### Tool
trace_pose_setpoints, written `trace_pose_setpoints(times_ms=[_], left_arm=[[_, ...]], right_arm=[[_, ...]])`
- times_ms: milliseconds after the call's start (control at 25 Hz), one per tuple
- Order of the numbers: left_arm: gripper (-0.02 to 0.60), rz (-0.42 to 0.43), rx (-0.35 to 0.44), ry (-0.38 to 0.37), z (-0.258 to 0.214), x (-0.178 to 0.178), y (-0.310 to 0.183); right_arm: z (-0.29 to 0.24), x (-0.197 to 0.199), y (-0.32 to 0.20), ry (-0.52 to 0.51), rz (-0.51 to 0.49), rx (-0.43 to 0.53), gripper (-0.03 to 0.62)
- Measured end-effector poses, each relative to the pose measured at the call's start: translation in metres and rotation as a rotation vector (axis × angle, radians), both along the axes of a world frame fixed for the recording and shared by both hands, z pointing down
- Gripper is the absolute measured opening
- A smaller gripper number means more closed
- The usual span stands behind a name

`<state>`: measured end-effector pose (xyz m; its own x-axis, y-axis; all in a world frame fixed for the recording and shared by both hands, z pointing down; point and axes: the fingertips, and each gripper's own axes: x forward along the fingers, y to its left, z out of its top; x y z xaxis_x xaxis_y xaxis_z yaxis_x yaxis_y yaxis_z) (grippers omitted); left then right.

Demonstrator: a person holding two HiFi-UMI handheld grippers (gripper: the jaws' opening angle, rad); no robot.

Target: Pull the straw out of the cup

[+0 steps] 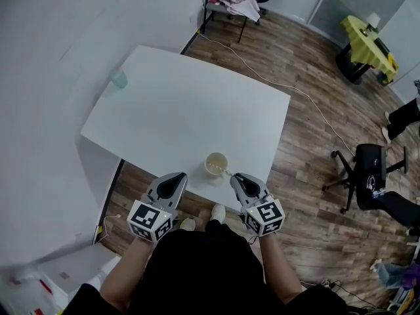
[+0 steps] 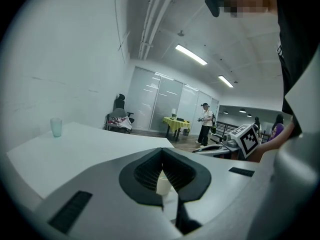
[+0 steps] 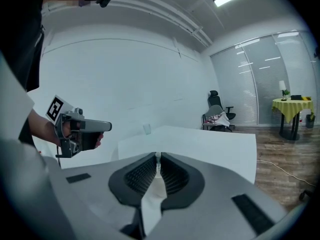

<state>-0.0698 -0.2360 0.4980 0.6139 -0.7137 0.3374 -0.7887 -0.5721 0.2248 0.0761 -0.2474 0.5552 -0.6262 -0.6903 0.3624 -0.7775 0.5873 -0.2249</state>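
Two grippers hang over the near edge of a white table (image 1: 177, 104), one on either side of a paper cup (image 1: 216, 164) that stands upright close to that edge. The right gripper (image 1: 233, 177) is clenched on the straw (image 1: 227, 173). In the right gripper view its ribbed pads come together at the tips with a thin white sliver nipped between them. From the head view the straw shows as a short pale piece running from the right side of the cup's rim to those tips (whether its lower end sits inside the cup is too small to tell).

The left gripper (image 1: 178, 176) is just beside the cup on its left, not touching it. Its jaws are pressed together at the tips with nothing caught between them. In the left gripper view the cup shows only through the gap lower down behind the pads.

At the far left corner of the table, well apart from the cup, stands a pale green tumbler (image 1: 119, 79). Beyond the table a dark chair (image 1: 239, 2) is heaped with cloth. A black office chair (image 1: 367, 169) stands on the wood floor (image 1: 308, 117) to the right.
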Motion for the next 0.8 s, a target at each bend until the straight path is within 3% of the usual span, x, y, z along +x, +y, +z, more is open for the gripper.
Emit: trace_pose_setpoints(times_ms=[800], left_arm=[[0.014, 0.135, 0.064, 0.047, -0.025, -0.009, 0.015]], right_arm=[[-0.053, 0.006, 0.037, -0.023, 0.185, 0.103, 0.040]])
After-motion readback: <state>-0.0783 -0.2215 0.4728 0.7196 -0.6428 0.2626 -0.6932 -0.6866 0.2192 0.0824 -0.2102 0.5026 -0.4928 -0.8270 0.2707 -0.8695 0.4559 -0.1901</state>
